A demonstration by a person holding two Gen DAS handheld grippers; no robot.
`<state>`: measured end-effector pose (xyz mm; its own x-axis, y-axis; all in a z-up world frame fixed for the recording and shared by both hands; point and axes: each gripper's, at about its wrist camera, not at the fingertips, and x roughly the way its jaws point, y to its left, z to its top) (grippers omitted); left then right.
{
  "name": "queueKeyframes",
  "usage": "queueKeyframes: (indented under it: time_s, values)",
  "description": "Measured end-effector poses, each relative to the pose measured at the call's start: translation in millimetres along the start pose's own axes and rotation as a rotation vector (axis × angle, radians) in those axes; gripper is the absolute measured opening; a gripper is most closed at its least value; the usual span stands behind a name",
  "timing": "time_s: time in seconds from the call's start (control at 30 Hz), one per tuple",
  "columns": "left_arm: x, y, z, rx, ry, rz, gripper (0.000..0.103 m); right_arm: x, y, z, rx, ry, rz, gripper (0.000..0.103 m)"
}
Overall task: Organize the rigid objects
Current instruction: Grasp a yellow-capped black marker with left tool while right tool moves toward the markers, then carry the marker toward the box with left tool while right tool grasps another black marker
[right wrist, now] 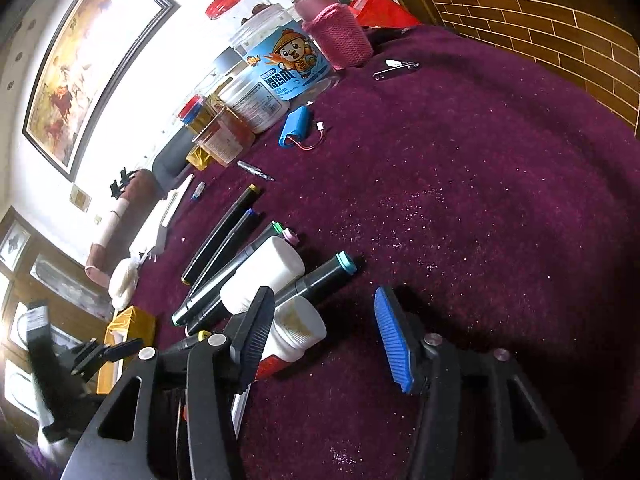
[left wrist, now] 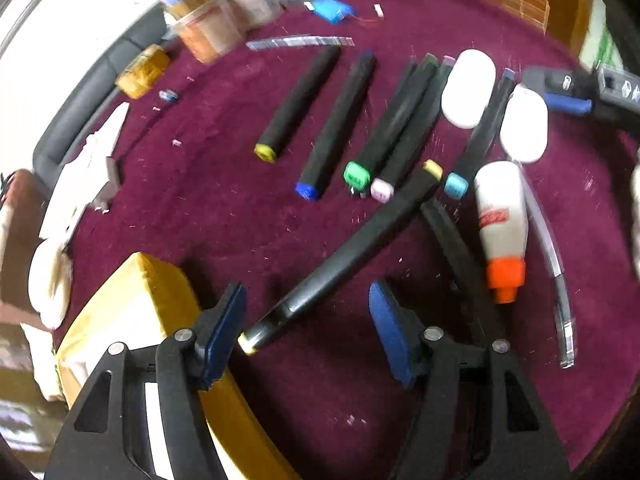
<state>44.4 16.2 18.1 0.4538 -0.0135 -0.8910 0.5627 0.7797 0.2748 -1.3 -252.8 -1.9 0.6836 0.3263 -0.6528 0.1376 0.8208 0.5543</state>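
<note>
A framed painting (right wrist: pixel 80 76) hangs on the white wall beside a brick-patterned wooden panel (right wrist: pixel 560 48).

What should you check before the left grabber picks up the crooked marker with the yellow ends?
1. Left gripper jaws apart: ok, open.
2. Yellow-capped marker between the pads: ok, near end sits close to the left pad.
3. Pads pressing on it: not ok, no squeeze yet.
4. Glue bottle out of the way: ok, off to the side.
5. Right gripper clear of the marker: ok, open by the white bottles.
6. Marker row has a free slot: cannot tell.
</note>
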Motion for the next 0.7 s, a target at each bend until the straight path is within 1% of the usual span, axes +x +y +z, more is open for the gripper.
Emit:
queueKeyframes:
  time_s: [0.03,0.07,0.1,0.13,0.17,0.2,0.23,0.27,0.3,0.4,0.43,0.53,0.6,0.7]
  values:
    - [7,-1,3,0.02,0.024,-0.001,0.063,0,1,0,-0.006,-0.001,-0.004,0.048]
    - [6,0,7,0.036,-0.013,-0.021,0.06,0,2,-1,-0.01,-0.002,-0.007,0.048]
    - [8,0,9,0.042,-0.001,-0.038,0.044,0,3,-1,-0.015,-0.002,-0.009,0.048]
    - [12,1,13,0.026,0.01,-0.04,0.032,0,3,-1,-0.017,-0.003,-0.01,0.049]
    - [12,3,13,0.006,0.024,-0.073,0.025,0,3,-1,-0.017,-0.003,-0.01,0.049]
    - [14,2,14,-0.005,0.024,-0.114,0.022,0,3,-2,-0.016,-0.003,-0.008,0.049]
    - [13,-2,11,-0.005,0.024,-0.138,0.02,0,3,-2,-0.016,-0.004,-0.009,0.049]
    - [10,-7,9,-0.001,0.019,-0.13,0.017,0,3,-2,-0.015,-0.005,-0.007,0.049]
    - [8,-9,6,-0.005,0.019,-0.14,0.014,1,3,-2,-0.016,-0.005,-0.008,0.049]
    - [0,-17,-8,-0.038,0.039,-0.238,0.013,1,4,-2,-0.016,-0.006,-0.008,0.05]
    - [-2,-20,-11,-0.035,0.038,-0.237,0.013,1,5,-2,-0.02,-0.006,-0.008,0.051]
    - [-10,-34,-13,-0.037,0.028,-0.176,0.014,2,8,-3,-0.04,-0.007,-0.013,0.056]
    - [-10,-40,-9,-0.043,0.0,-0.139,0.014,2,10,-3,-0.054,-0.007,-0.021,0.057]
    - [-7,-44,-5,-0.081,-0.027,-0.113,0.012,3,11,-4,-0.066,-0.008,-0.023,0.059]
